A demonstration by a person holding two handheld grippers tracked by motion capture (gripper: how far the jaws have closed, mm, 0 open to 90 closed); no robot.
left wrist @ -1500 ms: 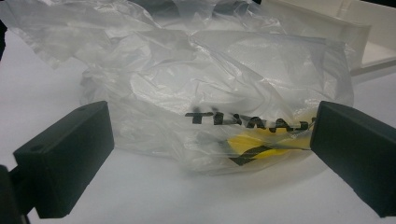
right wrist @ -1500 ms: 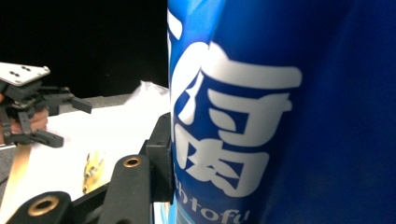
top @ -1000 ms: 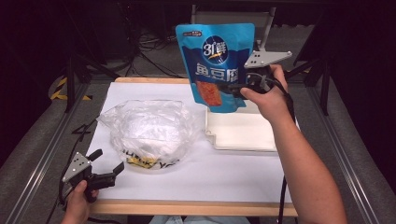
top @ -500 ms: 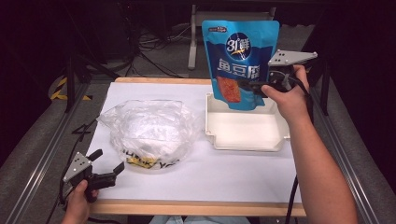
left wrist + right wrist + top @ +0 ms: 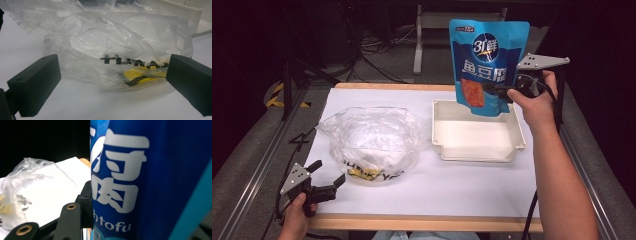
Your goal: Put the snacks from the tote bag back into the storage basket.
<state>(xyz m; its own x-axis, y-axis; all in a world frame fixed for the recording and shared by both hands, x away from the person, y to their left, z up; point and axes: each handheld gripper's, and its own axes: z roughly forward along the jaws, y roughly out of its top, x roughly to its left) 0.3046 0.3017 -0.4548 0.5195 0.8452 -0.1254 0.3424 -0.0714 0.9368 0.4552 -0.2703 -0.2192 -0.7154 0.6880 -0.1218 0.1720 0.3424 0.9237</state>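
Note:
A blue snack pouch [image 5: 486, 65] with white lettering hangs upright above the far right part of the white tray [image 5: 512, 150]. My right gripper [image 5: 504, 92] is shut on the pouch's right edge. The right gripper view puts the pouch [image 5: 150, 180] close against the lens, one black jaw pressing its left face. A crumpled clear plastic bag [image 5: 372, 140] with black and yellow print lies left of the tray. My left gripper [image 5: 328, 176] rests near the table's front left corner, open and empty. In the left gripper view the bag [image 5: 120, 50] lies just beyond the two spread jaws.
White paper [image 5: 452, 190] covers the wooden table. Metal rails run along both sides of the table, and cables and a stand sit on the dark floor behind it.
My right gripper has carried the blue pouch to the right, from over the tray's left side to over its right side. The left gripper and the plastic bag have stayed put.

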